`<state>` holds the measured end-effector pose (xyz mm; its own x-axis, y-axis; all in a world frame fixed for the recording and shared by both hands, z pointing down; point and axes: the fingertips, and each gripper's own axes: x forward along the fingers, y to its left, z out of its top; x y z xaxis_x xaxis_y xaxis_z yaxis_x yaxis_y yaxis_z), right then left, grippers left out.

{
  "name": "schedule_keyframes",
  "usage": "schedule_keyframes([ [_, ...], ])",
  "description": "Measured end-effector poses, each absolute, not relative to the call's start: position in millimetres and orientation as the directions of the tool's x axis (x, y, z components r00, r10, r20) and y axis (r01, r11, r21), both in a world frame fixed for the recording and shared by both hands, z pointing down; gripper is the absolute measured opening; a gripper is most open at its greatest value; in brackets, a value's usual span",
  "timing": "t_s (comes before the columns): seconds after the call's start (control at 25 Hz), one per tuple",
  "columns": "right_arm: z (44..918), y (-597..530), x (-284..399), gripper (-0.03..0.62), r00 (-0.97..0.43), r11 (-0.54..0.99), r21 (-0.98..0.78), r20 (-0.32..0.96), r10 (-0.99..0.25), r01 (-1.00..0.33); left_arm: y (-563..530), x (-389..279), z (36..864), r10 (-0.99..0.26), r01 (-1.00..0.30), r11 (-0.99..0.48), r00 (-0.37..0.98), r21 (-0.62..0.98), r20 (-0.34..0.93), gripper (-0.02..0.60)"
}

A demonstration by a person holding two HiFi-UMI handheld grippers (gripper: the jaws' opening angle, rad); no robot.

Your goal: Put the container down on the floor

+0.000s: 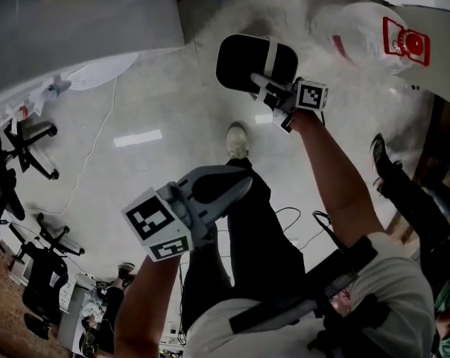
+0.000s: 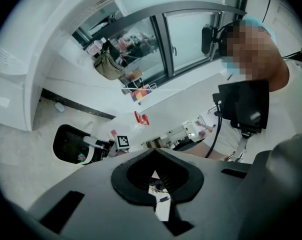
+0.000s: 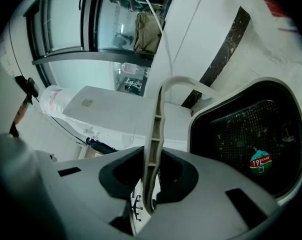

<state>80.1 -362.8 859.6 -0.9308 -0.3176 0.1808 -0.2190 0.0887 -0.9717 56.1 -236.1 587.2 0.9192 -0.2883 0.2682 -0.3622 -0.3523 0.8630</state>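
Note:
The container (image 1: 243,62) is a black mesh bin with a white rim and a white bail handle (image 1: 271,54); it hangs above the pale floor at the top centre of the head view. My right gripper (image 1: 265,86) is shut on that handle. In the right gripper view the thin handle (image 3: 153,134) runs up between the pads, with the bin (image 3: 251,139) and its round sticker to the right. My left gripper (image 1: 240,183) sits lower and nearer me, with nothing in it and its jaws together. The left gripper view shows the bin (image 2: 71,144) off to the left of that gripper (image 2: 154,181).
Black office chairs (image 1: 31,144) (image 1: 50,237) stand at the left, with a thin cable (image 1: 98,133) trailing over the floor. My shoe (image 1: 238,139) is just below the bin. A clear plastic bag (image 1: 363,32) lies at top right. Another person (image 2: 251,74) stands close.

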Motion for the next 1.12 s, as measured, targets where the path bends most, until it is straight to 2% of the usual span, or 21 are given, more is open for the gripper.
schedule_keyframes([
  [0.2,861.1,-366.1,76.0,0.047,-0.934,0.11,-0.966,0.193,-0.3,-0.235,-235.6,60.4,585.0,-0.294,-0.36,-0.349,0.919,0.865,0.263,0.009],
  [0.36,855.9,-363.9,73.5,0.049,-0.934,0.054,-0.98,0.167,-0.315,-0.194,-231.6,63.3,583.0,-0.289,-0.352,-0.334,0.921,0.874,0.261,0.009],
  [0.48,860.9,-364.6,76.8,0.142,-0.931,0.043,-0.977,0.184,-0.314,-0.208,-230.9,64.1,580.4,-0.282,-0.34,-0.335,0.926,0.879,0.251,0.009],
  [0.76,859.8,-353.5,88.6,0.201,-0.924,0.045,-0.964,0.238,-0.3,-0.263,-228.0,65.0,575.1,-0.276,-0.332,-0.337,0.93,0.881,0.245,0.009],
  [1.12,844.8,-304.9,127.4,0.221,-0.871,0.021,-0.898,0.42,-0.253,-0.439,-210.3,62.5,532.3,-0.25,-0.3,-0.376,0.944,0.877,0.216,0.009],
])
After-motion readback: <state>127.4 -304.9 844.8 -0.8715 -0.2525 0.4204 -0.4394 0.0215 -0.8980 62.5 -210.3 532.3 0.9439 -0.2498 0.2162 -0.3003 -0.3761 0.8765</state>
